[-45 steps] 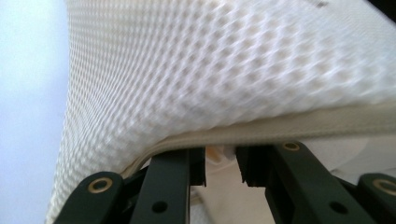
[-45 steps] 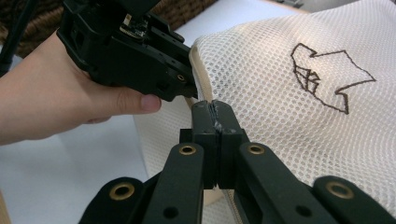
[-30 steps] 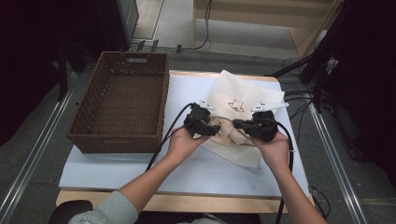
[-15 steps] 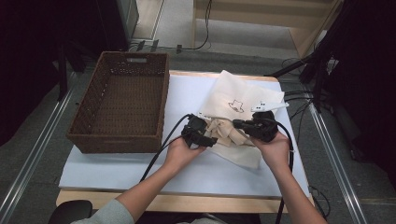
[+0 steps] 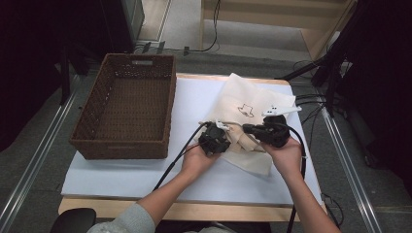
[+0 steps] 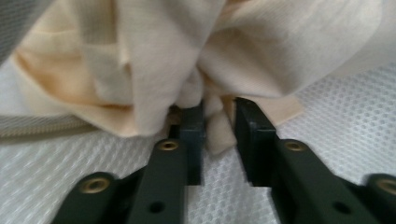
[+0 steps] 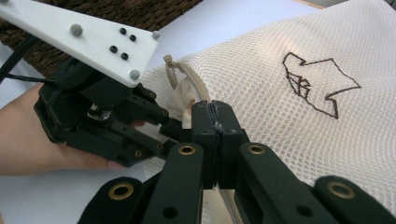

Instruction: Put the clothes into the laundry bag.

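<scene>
- The left gripper (image 6: 218,133) has its fingers (image 6: 192,135) a little apart, with a fold of cream cloth (image 6: 219,135) between them; the fold touches the left finger, and whether both are pressing on it cannot be told.
- The right gripper (image 7: 215,122) has its fingers pressed together on the edge of the mesh bag (image 7: 280,102), just beside the beige zipper (image 7: 191,77).
- The step in hand looks like working the cloth through the bag's zipped opening; whether it is going in or coming out cannot be told.
- To do it well, the right gripper should keep the mesh edge taut and lifted so the opening stays wide, while the left gripper takes a fuller bite of cloth, not just the thin tip.
- A shallow pinch could slip, and the fold might snag on the zipper teeth.
- In the high view the two grippers sit close together at the near end of the bag (image 5: 243,104), which lies flat on the white sheet covering the table (image 5: 141,170).
- The bag bears a small dark line drawing (image 7: 322,81); the cloth bunches at its mouth, partly inside.
- The brown wicker basket (image 5: 92,141) stands well apart on the left with nothing in it.
</scene>
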